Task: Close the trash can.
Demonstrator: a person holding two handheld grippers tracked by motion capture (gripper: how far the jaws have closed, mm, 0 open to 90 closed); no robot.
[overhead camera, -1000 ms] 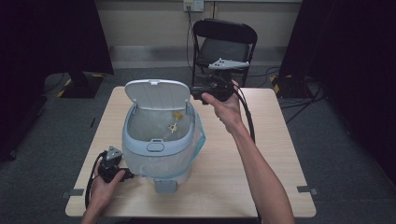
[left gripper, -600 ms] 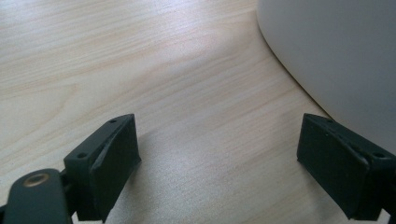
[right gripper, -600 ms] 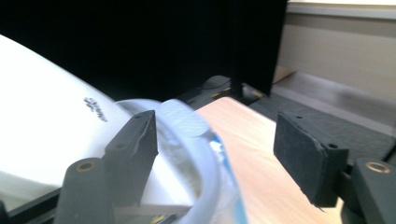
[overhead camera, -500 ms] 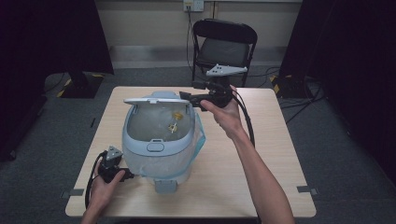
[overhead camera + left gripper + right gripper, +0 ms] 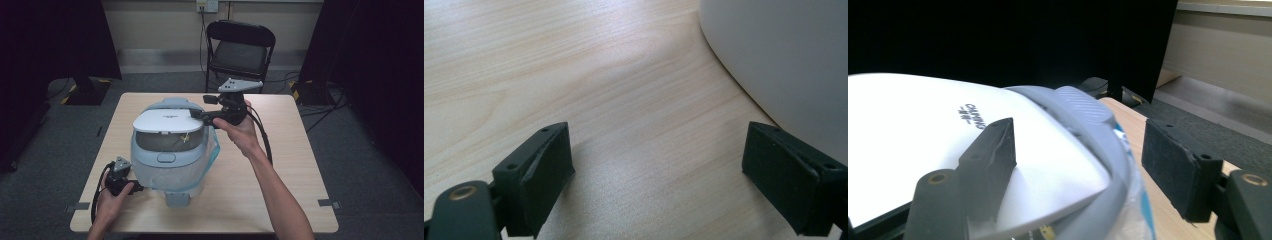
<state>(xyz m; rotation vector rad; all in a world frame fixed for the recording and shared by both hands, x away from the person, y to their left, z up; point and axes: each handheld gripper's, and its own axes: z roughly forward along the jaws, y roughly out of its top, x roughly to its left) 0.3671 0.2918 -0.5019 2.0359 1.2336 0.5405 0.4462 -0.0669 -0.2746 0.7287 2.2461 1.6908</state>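
A pale blue-grey bin (image 5: pixel 170 167) with a clear blue-edged liner (image 5: pixel 215 150) stands on the wooden table (image 5: pixel 285 165). Its white lid (image 5: pixel 167 120) is tipped down over the opening, with a gap at the front where a small yellow thing (image 5: pixel 184 137) shows inside. My right gripper (image 5: pixel 197 114) reaches in from the right, open. In the right gripper view one jaw lies on the lid (image 5: pixel 913 125) and the other hangs outside the grey rim (image 5: pixel 1088 130). My left gripper (image 5: pixel 137 187) rests open on the table, close to the bin's wall (image 5: pixel 784 55).
A black folding chair (image 5: pixel 240 50) stands behind the table's far edge. Dark curtains hang at both sides. A black cable (image 5: pixel 262 135) loops from the right gripper over the table. Bare tabletop lies to the right of the bin.
The lid has swung from upright down over the bin's opening. My right gripper has moved left and down with it. The left gripper has stayed put.
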